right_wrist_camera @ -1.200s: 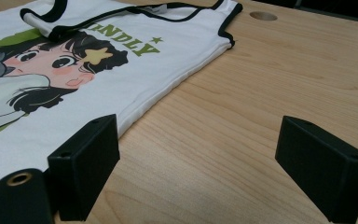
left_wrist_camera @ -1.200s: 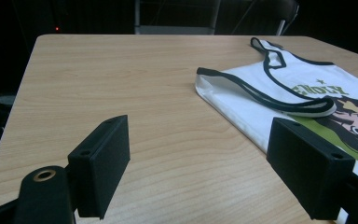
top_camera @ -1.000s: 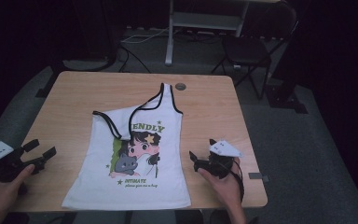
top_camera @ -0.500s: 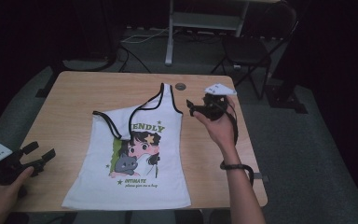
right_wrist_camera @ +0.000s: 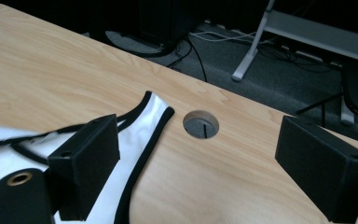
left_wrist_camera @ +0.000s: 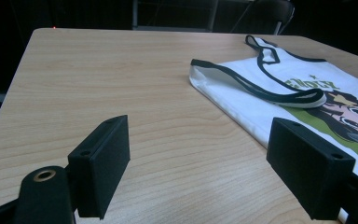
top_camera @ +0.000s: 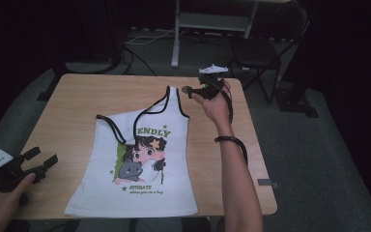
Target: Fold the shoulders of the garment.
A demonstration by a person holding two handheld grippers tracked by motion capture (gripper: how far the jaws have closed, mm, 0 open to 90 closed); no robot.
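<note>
Since half a second ago the right tool [top_camera: 196,90] has travelled farther up the desk [top_camera: 77,101], from beside the chest print to the far edge near the raised shoulder strap [top_camera: 173,94] of the white tank top [top_camera: 145,164], while the left tool [top_camera: 41,162] has stayed at the near left corner. In the high view the tank top lies flat in the middle of the desk, hem toward the person, its other strap [top_camera: 113,128] folded over onto the chest; the right tool hovers just beside the far strap with its jaws spread, and the left tool rests well apart from the garment's left edge, jaws also spread. In the left gripper view, the left tool [left_wrist_camera: 219,154] holds nothing, and the tank top [left_wrist_camera: 261,100] lies ahead and to the right, its folded strap [left_wrist_camera: 261,88] beyond the jaws. In the right gripper view, the right tool [right_wrist_camera: 200,158] gapes wide over bare wood, with the black-trimmed strap [right_wrist_camera: 147,121] by its left jaw and the round cable hole [right_wrist_camera: 201,124] just beyond.
</note>
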